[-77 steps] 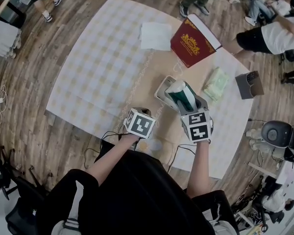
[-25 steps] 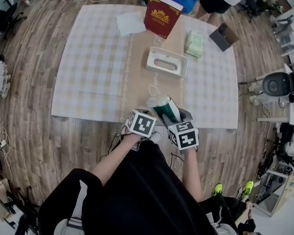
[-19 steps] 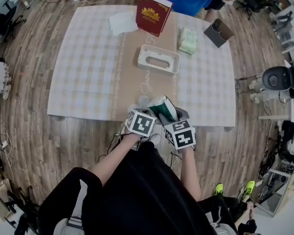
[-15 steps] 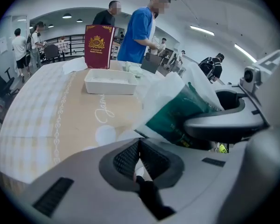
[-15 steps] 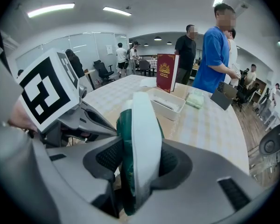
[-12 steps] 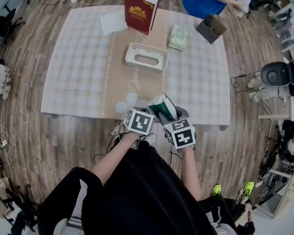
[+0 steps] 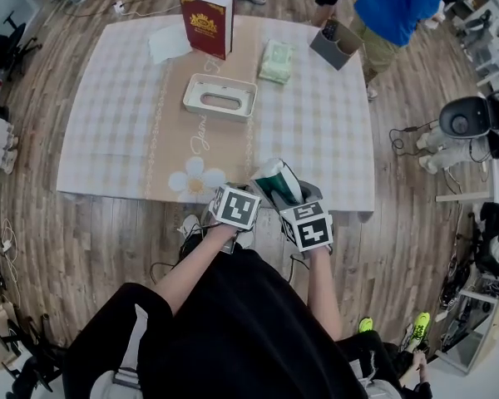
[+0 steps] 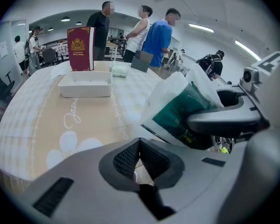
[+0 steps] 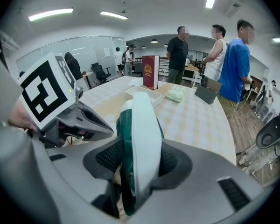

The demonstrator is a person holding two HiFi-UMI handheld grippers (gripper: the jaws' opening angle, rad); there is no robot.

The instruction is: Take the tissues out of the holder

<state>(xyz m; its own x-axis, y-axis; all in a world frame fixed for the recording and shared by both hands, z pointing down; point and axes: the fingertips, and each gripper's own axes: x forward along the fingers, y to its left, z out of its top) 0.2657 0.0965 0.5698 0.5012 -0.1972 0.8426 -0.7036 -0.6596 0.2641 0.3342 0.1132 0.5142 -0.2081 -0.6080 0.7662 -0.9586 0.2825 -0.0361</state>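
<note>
**Helper:** While you're carrying that thing, where exactly is it sitting?

**Me:** I'm clamping the tissue pack [image 9: 142, 125] in my right gripper [image 9: 137, 161]. The jaws are pressing on its two broad faces, and the pack is standing on edge between the pads. I'm holding it over the near edge of the table [image 7: 316, 140], well apart from the holder [image 7: 200, 90]. The holder is lying far across the cloth, near the upright red book [image 7: 206, 23].

**Helper:** And your other claw?

**Me:** My left gripper [image 8: 140, 160] is hanging just beside the right one with its jaws pinched together. I'm judging it empty, though only a dim sliver is showing between the pads, so I'm not swearing to it.

**Helper:** So what are you minding for this step?

**Me:** I'm reckoning the pack is already out of the holder, so the step in hand is setting it down cleanly. I'm thinking about squeeze first, because the wrapper is soft and a hard clamp is only crumpling it. I'm also aiming for bare cloth rather than the table edge, since the pack is hanging right over the lip. And I'm planning to lower it until it is resting on the cloth before I'm letting the jaws part.
</note>
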